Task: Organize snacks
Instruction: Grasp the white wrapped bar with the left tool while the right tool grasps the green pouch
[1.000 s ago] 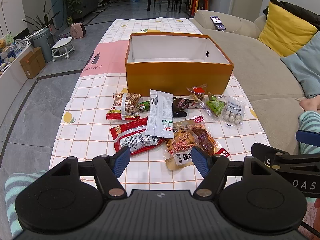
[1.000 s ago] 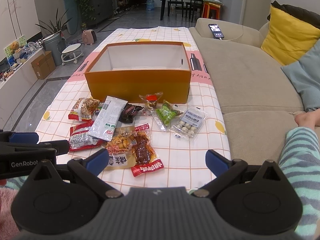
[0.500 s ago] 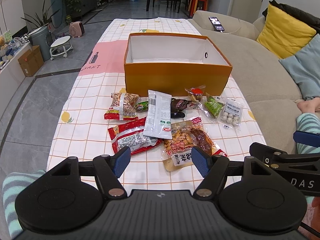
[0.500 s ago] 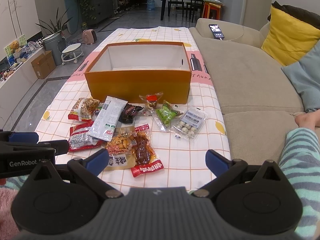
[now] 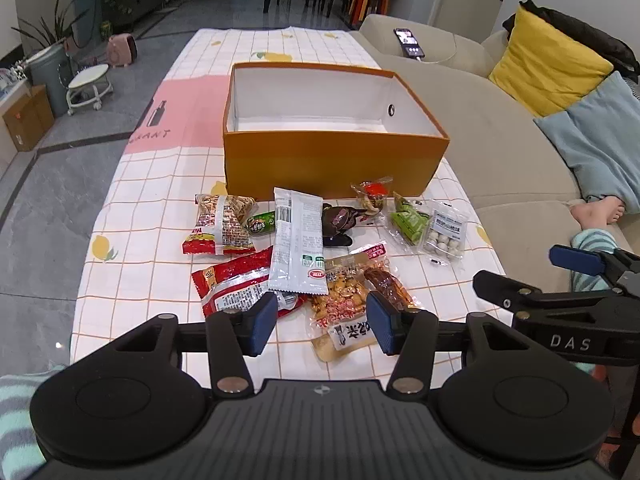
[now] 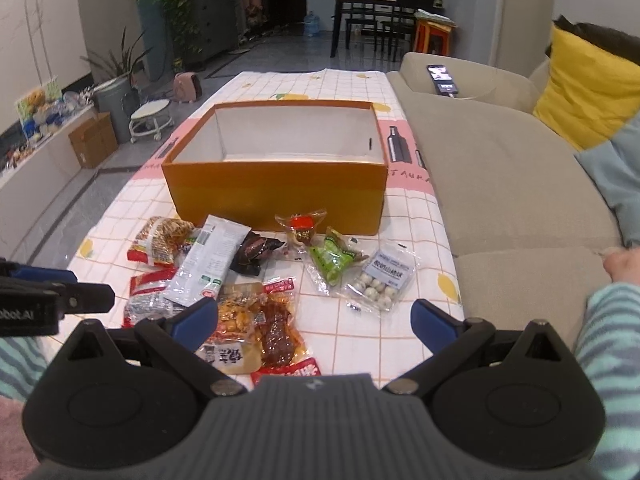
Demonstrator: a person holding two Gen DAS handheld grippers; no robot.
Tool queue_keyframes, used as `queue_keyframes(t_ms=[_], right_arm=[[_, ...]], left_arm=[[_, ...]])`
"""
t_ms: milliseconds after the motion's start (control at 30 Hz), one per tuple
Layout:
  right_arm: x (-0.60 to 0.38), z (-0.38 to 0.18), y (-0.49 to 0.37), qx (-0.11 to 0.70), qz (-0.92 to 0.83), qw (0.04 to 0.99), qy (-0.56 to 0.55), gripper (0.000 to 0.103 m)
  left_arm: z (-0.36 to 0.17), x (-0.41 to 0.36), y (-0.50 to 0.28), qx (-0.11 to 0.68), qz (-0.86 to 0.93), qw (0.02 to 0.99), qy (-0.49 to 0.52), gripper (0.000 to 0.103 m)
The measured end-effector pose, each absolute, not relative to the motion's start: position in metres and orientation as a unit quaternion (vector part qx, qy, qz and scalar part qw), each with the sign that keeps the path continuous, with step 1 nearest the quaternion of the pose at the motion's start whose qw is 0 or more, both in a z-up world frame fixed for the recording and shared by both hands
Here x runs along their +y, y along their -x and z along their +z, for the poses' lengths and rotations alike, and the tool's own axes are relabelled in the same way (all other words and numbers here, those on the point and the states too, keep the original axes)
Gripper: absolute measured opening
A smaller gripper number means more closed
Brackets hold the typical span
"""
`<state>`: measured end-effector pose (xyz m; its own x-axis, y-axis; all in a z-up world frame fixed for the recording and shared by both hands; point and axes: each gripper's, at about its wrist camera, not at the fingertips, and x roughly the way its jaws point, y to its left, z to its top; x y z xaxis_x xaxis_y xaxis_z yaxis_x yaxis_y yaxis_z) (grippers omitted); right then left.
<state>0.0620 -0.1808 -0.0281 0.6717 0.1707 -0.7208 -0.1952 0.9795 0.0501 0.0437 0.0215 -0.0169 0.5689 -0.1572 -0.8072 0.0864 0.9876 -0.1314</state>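
Observation:
An open orange box point(image 5: 334, 160) with a white, bare inside stands mid-table. In front of it lie several snack packets: a long white one point(image 5: 298, 248), a red one point(image 5: 232, 284), a peanut pack point(image 5: 340, 292), a green pack point(image 5: 408, 222) and a clear pack of white balls point(image 5: 444, 230). My left gripper point(image 5: 321, 326) hovers over the near packets. Its jaws are closing and the pads press on nothing. My right gripper point(image 6: 314, 322) stands wide open above the table's near edge, beside a dark meat pack point(image 6: 278, 328). The box point(image 6: 276, 188) lies straight ahead of it.
A beige sofa point(image 5: 500, 128) runs along the table's right side, with a phone point(image 5: 410, 42) and a yellow cushion point(image 5: 548, 68) on it. A person's bare foot point(image 5: 596, 212) rests on the seat. Grey floor and a small stool point(image 5: 90, 86) lie to the left.
The left jaws have narrowed. Both grippers have moved in over the snacks, which now sit closer to the fingertips. No packet has moved.

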Motion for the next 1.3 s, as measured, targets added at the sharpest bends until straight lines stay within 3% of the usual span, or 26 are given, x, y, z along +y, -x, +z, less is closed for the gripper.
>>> queue_keyframes(t_ms=[67, 367, 800, 900, 1067, 1300], right_arm=[[-0.179, -0.032, -0.071, 0.395, 0.102, 0.913, 0.017, 0.098], [-0.176, -0.063, -0.118, 0.421, 0.098, 0.902, 0.023, 0.077], [-0.172, -0.108, -0.182, 0.418, 0.131, 0.895, 0.084, 0.074], [-0.169, -0.12, -0.191, 0.417, 0.143, 0.891, 0.105, 0.074], [-0.166, -0.13, -0.199, 0.41, 0.157, 0.891, 0.117, 0.074], [-0.162, -0.144, -0.21, 0.417, 0.158, 0.887, 0.122, 0.064]], left_arm=[[-0.021, 0.022, -0.052, 0.463, -0.069, 0.883, 0.034, 0.062], [-0.046, 0.023, -0.095, 0.461, -0.084, 0.882, 0.039, 0.073], [-0.099, 0.018, -0.153, 0.492, -0.068, 0.867, 0.032, 0.073], [-0.108, 0.012, -0.16, 0.496, -0.062, 0.866, 0.015, 0.078], [-0.121, 0.005, -0.169, 0.502, -0.059, 0.863, -0.003, 0.079], [-0.129, -0.005, -0.178, 0.498, -0.056, 0.864, -0.037, 0.079]])
